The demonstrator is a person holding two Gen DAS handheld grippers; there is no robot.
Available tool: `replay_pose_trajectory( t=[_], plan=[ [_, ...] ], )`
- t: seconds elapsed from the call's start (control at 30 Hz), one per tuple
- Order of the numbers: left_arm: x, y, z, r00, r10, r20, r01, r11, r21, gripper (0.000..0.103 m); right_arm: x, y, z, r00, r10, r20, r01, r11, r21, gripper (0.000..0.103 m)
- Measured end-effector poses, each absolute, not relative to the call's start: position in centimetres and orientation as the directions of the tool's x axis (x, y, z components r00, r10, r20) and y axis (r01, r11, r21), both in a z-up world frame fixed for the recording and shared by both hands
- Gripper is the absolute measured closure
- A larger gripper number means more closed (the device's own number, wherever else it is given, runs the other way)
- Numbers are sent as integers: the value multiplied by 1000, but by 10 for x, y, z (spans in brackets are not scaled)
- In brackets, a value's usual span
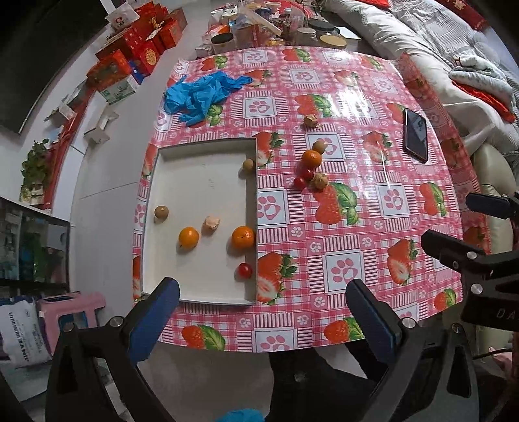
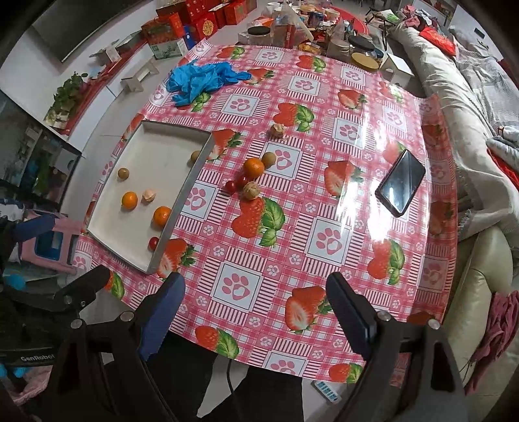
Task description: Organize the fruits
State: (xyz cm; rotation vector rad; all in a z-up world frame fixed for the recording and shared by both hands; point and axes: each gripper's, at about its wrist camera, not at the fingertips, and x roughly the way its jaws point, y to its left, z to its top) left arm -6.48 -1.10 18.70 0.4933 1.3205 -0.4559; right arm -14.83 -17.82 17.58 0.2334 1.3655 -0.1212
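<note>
A white tray [image 1: 201,181] lies on the table's left side; it also shows in the right wrist view [image 2: 155,152]. In it are two oranges [image 1: 188,237] [image 1: 243,237], a cherry tomato [image 1: 245,270], two brown longans [image 1: 161,212] [image 1: 248,164] and a pale peeled fruit [image 1: 211,223]. On the cloth right of the tray sit an orange [image 2: 253,167], two cherry tomatoes [image 2: 231,186], a longan [image 2: 268,159] and two husked fruits [image 2: 250,190] [image 2: 278,130]. My left gripper [image 1: 262,300] is open and empty above the near table edge. My right gripper [image 2: 256,295] is open and empty above the near edge.
Blue gloves [image 1: 201,94] lie at the far left of the pink strawberry tablecloth [image 2: 324,194]. A black phone [image 2: 400,183] lies at the right. Jars and boxes [image 1: 269,29] crowd the far edge. A sofa with blankets [image 2: 480,97] stands on the right.
</note>
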Motion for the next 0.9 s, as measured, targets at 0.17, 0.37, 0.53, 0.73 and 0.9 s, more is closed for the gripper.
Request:
replay_pose_trajectory(
  t=[0.17,0.37,0.53,0.73,0.9],
  plan=[
    [-62,-11,188,196,-13,-980,569,816,103,0,-147,-179,176,213,55,-976,221,970,103,12],
    [-64,-13,188,207,3,-978,584,802,126,0,-145,-178,176,214,63,-975,233,966,114,12],
    [-64,-16,188,213,9,-977,593,793,137,0,-144,-179,175,213,64,-975,229,967,113,12],
    [-64,-17,187,212,10,-977,592,794,137,0,-144,-180,175,214,61,-975,234,966,112,12],
    [-63,-17,187,213,10,-977,592,794,137,0,-144,-180,174,213,60,-975,238,965,112,12]
  ],
)
